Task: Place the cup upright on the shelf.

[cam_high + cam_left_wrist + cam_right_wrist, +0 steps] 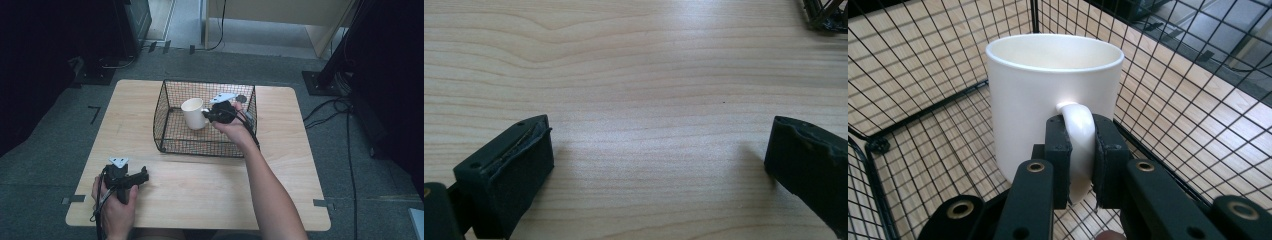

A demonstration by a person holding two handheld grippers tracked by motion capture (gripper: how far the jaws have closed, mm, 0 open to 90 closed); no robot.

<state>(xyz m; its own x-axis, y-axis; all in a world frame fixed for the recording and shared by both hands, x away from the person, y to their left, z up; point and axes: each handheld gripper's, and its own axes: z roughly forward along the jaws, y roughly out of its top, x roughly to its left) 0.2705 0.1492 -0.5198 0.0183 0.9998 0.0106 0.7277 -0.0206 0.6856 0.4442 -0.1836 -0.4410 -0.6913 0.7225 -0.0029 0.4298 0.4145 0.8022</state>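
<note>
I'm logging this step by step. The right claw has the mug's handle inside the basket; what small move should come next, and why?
Probably a short straight lift. The right claw is shut on the handle of the white mug, which stands upright inside the wire basket, so rising first should clear its walls.

The surface (210,185) is pale blond wood with fine brown grain lines that bend into long curved bands, plain to see in the left gripper view. The basket (172,102) is black wire in a small square grid, and the light wood shows through its mesh. The mug (1053,90) is plain glossy white, handle (1079,145) included, with a creamy tone inside the rim. Both grippers are matt black: the left gripper (659,165) has dark, rubbery fingers (506,172), and the right gripper (1082,165) carries brass-coloured rings on its black links. Each bears a light grey plate (119,161). The floor (45,165) is dull grey carpet.
</note>
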